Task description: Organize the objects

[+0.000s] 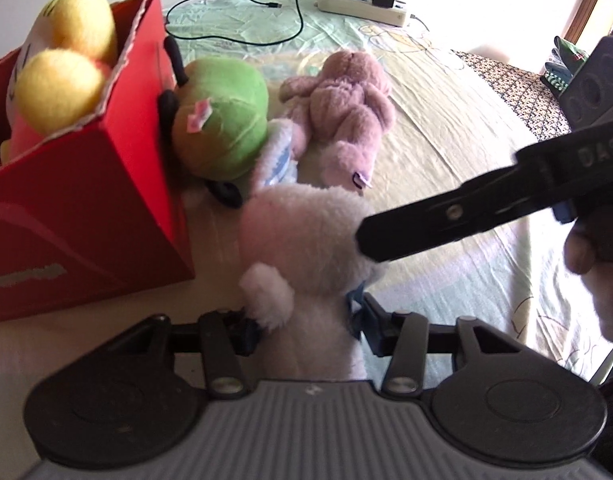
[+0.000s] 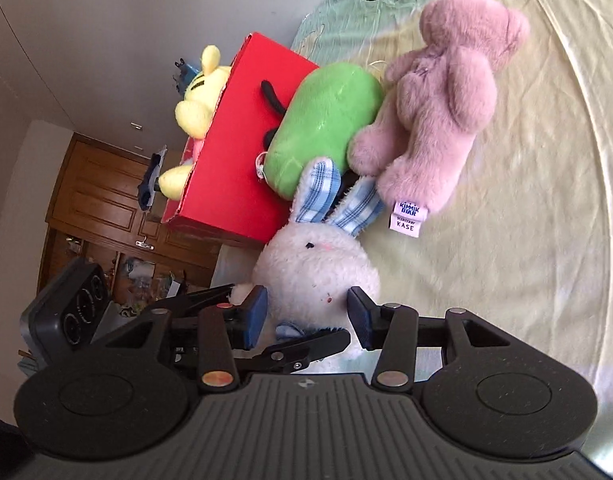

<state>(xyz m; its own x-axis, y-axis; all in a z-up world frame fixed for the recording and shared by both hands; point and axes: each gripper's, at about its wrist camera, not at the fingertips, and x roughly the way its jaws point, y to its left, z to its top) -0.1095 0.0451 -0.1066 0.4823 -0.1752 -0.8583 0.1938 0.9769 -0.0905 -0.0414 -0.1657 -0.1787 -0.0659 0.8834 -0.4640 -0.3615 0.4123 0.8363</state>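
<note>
A white plush rabbit (image 1: 306,240) with blue checked ears lies on the bed in front of a red box (image 1: 86,184). My left gripper (image 1: 306,330) is shut on the rabbit's body. My right gripper (image 2: 306,314) straddles the rabbit's head (image 2: 318,268), fingers (image 2: 256,312) wide and touching the fur; one of its fingers (image 1: 446,224) shows from the right in the left wrist view. A yellow plush (image 1: 66,56) sits in the box. A green plush (image 1: 222,116) leans on the box, and a pink bear (image 1: 346,108) lies beside it.
A power strip (image 1: 364,2) with a charger and a black cable (image 1: 266,36) lie at the far end of the bed (image 1: 446,128). A patterned cloth (image 1: 518,92) is at the right. A wooden wardrobe (image 2: 106,208) stands beyond the box.
</note>
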